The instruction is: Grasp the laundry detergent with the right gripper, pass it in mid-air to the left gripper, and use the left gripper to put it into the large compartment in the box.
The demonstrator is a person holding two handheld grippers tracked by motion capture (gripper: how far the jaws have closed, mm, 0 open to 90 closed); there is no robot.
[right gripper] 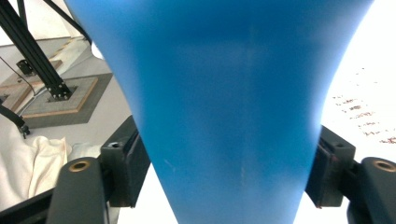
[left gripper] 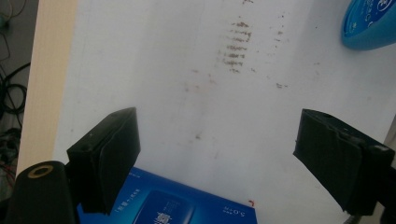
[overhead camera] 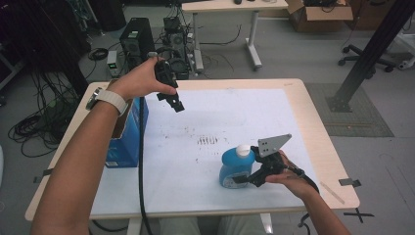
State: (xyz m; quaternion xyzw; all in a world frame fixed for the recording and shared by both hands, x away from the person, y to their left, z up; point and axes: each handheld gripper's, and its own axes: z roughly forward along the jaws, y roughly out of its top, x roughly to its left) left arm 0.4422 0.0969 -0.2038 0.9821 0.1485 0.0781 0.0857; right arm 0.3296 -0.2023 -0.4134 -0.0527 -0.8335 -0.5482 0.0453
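Two grippers: right gripper (overhead camera: 244, 180) jaws clamp the blue bottle (overhead camera: 236, 168) at table (overhead camera: 293, 93) 5 o'clock; left gripper (overhead camera: 177, 104) jaws wide, empty, 11 o'clock.

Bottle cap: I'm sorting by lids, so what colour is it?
White, on the blue bottle; cap clearest in the high view.

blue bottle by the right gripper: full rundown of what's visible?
The blue bottle looks like glossy plastic, with a white cap and a label low on its front. It stands upright near the front right of the white table top. The right gripper clamps its body from the right; in the right gripper view both pads press its sides. Nothing else touches it.
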